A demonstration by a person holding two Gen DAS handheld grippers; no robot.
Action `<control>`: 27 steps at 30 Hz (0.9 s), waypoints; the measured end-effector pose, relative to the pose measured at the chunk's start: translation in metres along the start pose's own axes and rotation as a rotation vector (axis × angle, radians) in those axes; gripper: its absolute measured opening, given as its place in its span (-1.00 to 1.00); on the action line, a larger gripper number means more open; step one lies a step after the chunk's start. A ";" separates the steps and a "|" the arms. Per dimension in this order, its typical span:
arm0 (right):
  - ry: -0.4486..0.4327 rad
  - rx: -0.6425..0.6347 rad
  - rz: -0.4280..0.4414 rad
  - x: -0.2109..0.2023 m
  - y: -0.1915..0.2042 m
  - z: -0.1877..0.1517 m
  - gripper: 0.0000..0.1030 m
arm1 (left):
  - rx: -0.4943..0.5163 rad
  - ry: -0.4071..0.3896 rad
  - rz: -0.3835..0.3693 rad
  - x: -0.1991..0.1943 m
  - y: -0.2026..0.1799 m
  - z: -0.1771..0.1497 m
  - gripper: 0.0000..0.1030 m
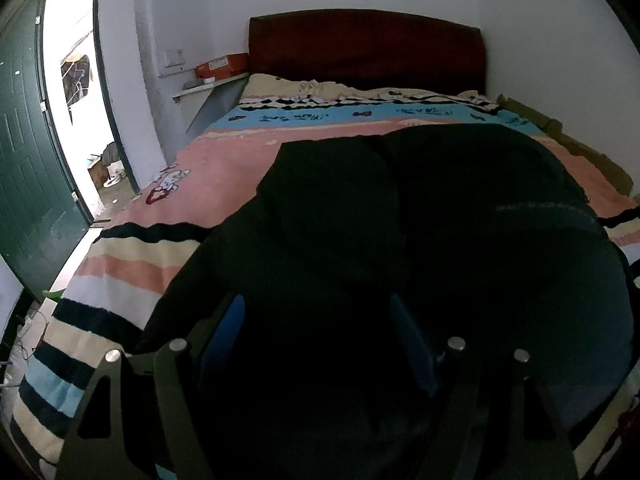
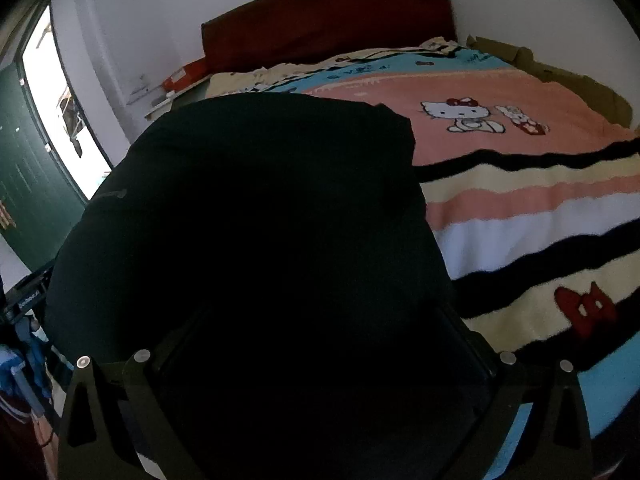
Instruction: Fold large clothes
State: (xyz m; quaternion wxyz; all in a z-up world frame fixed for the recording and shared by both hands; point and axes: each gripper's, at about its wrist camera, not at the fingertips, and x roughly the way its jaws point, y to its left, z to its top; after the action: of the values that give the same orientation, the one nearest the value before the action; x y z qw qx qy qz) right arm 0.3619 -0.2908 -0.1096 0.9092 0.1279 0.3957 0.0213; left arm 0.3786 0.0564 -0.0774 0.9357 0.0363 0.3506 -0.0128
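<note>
A large black garment (image 1: 400, 216) lies spread on the striped pink and blue blanket (image 1: 224, 156) of the bed. In the left wrist view my left gripper (image 1: 318, 308) stands open just above the garment's near part, its blue-padded fingers (image 1: 228, 328) wide apart with black cloth between and below them. In the right wrist view the same garment (image 2: 260, 200) fills the left and middle. My right gripper (image 2: 320, 320) is over it with its arms spread wide; its fingertips are lost against the dark cloth.
A dark red headboard (image 1: 366, 46) stands against the white wall. An orange box (image 1: 222, 66) sits on a shelf left of the bed. A green door (image 1: 24, 160) stands open at the left. Bare blanket (image 2: 520, 200) lies right of the garment.
</note>
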 end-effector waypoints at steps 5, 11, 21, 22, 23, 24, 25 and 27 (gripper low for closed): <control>0.005 0.011 0.001 0.000 -0.007 0.000 0.99 | -0.005 0.008 -0.007 0.000 -0.001 -0.002 0.44; 0.003 -0.007 -0.015 -0.011 -0.010 0.004 0.99 | -0.019 0.017 -0.048 -0.009 0.008 0.000 0.43; -0.034 0.061 0.008 -0.040 -0.042 0.033 0.99 | -0.140 -0.015 -0.103 -0.032 0.085 0.023 0.43; -0.021 0.071 0.019 -0.037 -0.044 0.035 0.99 | -0.155 0.012 -0.143 -0.027 0.093 0.026 0.43; 0.008 0.090 0.043 -0.029 -0.048 0.039 0.99 | -0.166 0.038 -0.177 -0.021 0.098 0.028 0.43; 0.035 0.106 0.064 -0.021 -0.050 0.041 0.99 | -0.174 0.077 -0.218 -0.010 0.104 0.030 0.43; 0.054 0.118 0.076 -0.016 -0.053 0.043 0.99 | -0.177 0.103 -0.232 -0.002 0.107 0.032 0.43; 0.124 0.162 0.114 0.006 -0.060 0.045 0.99 | -0.185 0.162 -0.231 0.016 0.113 0.030 0.43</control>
State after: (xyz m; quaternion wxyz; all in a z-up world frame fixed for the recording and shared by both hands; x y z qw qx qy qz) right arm 0.3952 -0.3572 -0.0992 0.8668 0.2219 0.4438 0.0489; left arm 0.4159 0.1663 -0.0590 0.8960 -0.0894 0.4266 -0.0849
